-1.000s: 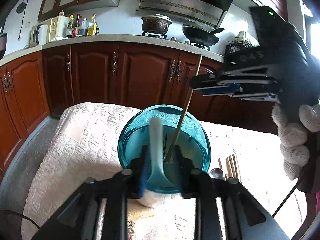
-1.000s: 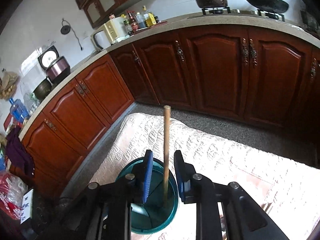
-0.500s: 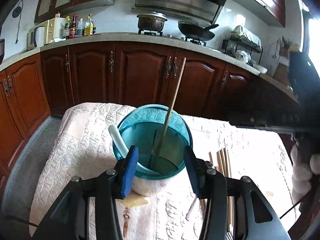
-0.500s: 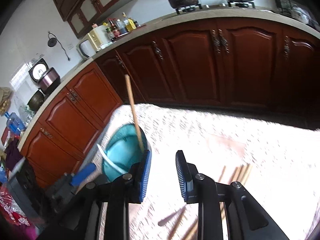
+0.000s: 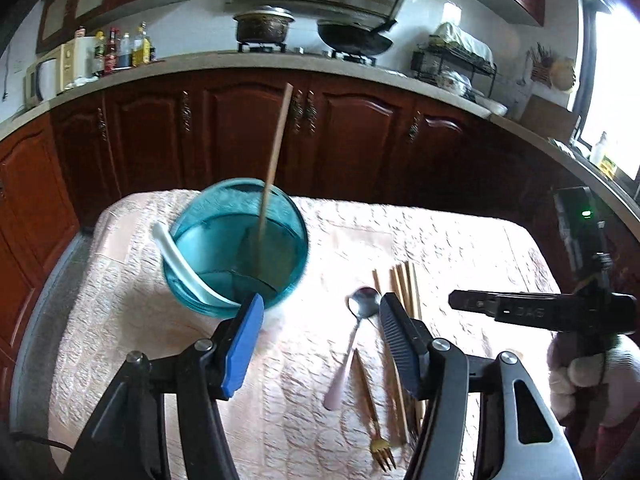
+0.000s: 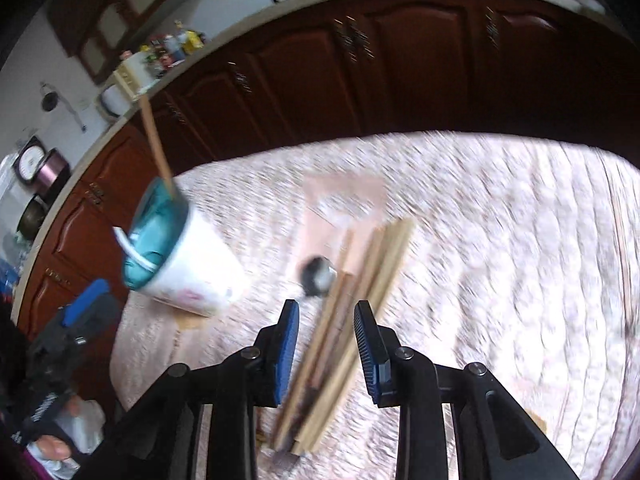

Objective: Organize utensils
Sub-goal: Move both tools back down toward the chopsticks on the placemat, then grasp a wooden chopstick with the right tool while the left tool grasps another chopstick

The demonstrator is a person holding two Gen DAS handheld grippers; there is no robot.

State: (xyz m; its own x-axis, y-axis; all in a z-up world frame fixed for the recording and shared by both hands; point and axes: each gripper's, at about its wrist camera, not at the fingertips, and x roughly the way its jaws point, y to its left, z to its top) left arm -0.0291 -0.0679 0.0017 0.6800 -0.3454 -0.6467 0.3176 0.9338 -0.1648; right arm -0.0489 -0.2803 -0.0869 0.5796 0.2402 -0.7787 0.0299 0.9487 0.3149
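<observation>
A home kitchen: dark red wooden cabinets run under a pale counter bearing a gas stove with a lidded pot and wok, oil bottles, a microwave and a dish rack.

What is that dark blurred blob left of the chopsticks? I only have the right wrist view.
Observer: A metal spoon with a pink handle, lying on the cloth. The left wrist view shows it sharply.
Operator: Anything else lying by it?
Observer: Yes, a slim fork with gold tines lies alongside the spoon's handle, between it and the chopsticks.
Operator: Is the left tool holding anything?
Observer: No. The left tool is opening with nothing gripped. The teal holder stands just beyond its left finger.
</observation>
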